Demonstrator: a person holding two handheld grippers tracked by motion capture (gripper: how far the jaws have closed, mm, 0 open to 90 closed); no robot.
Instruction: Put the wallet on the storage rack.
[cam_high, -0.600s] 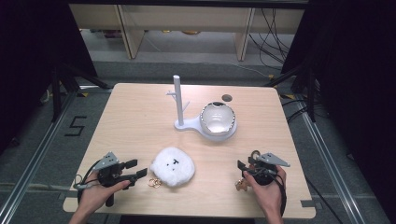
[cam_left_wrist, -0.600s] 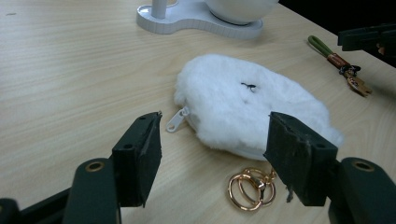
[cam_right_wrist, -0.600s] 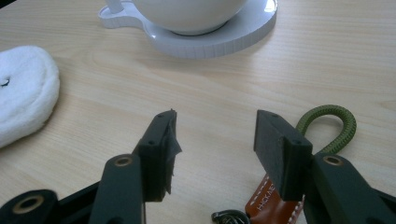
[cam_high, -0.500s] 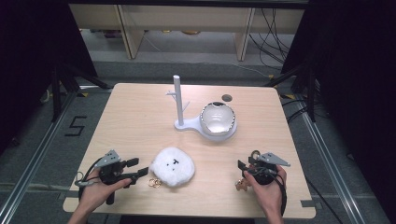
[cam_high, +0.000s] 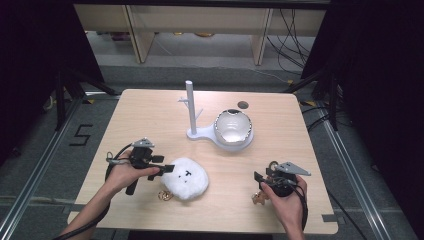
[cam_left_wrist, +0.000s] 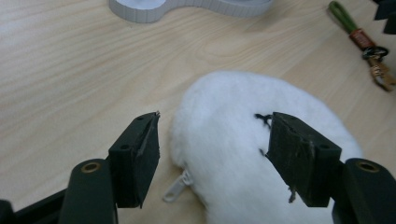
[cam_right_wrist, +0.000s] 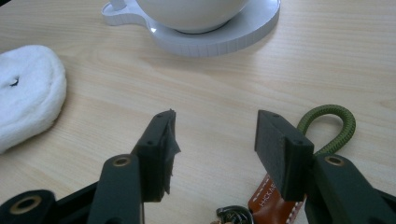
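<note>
Left gripper view: your left tongs (cam_left_wrist: 212, 156) gape wide, straddling the fluffy white plush pouch (cam_left_wrist: 247, 149) without pinching. Right tongs (cam_right_wrist: 215, 149) stand open, empty, with the green-looped leather keychain (cam_right_wrist: 327, 128) at four o'clock. Judged step: grasping; next, close gently on the bench (cam_high: 150, 115).

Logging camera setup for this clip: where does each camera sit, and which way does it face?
High view: above the person's side, facing forward and down on the table; both forearms, left gripper and right gripper show.
Left gripper view: rides that gripper, looking between its open jaws at the white fluffy pouch.
Right gripper view: looks between its open jaws at bare wood, the keychain strap beside.
Both gripper views share the pouch and the white stand base.
</note>
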